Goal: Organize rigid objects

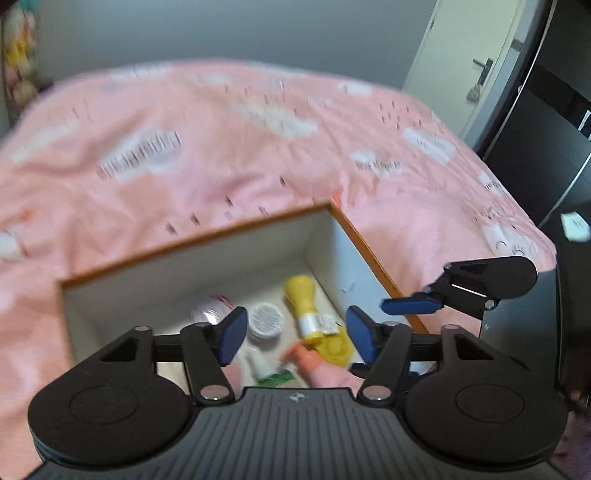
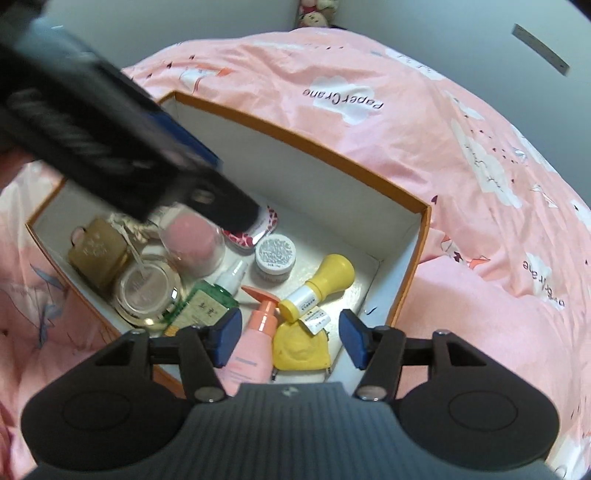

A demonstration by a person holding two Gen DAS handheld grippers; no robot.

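An open white box with an orange rim (image 2: 406, 195) (image 1: 373, 254) sits on the pink bed. Inside lie a yellow bottle (image 2: 325, 280) (image 1: 301, 295), a flat yellow case (image 2: 299, 347), a pink pump bottle (image 2: 255, 339), a green bottle (image 2: 207, 302), a small white jar (image 2: 275, 254) (image 1: 266, 319), a glass jar (image 2: 146, 290), a gold box (image 2: 96, 251) and a pink sponge in a clear case (image 2: 192, 243). My right gripper (image 2: 291, 339) hovers open over the pump bottle and yellow case, holding nothing. My left gripper (image 1: 297, 338) is open and empty above the box; it shows blurred in the right wrist view (image 2: 129, 147).
The pink bedspread (image 1: 221, 147) with white cloud prints surrounds the box. A white door (image 1: 469, 66) and dark furniture (image 1: 546, 140) stand to the right in the left wrist view. Soft toys (image 2: 317, 11) sit against the wall behind the bed.
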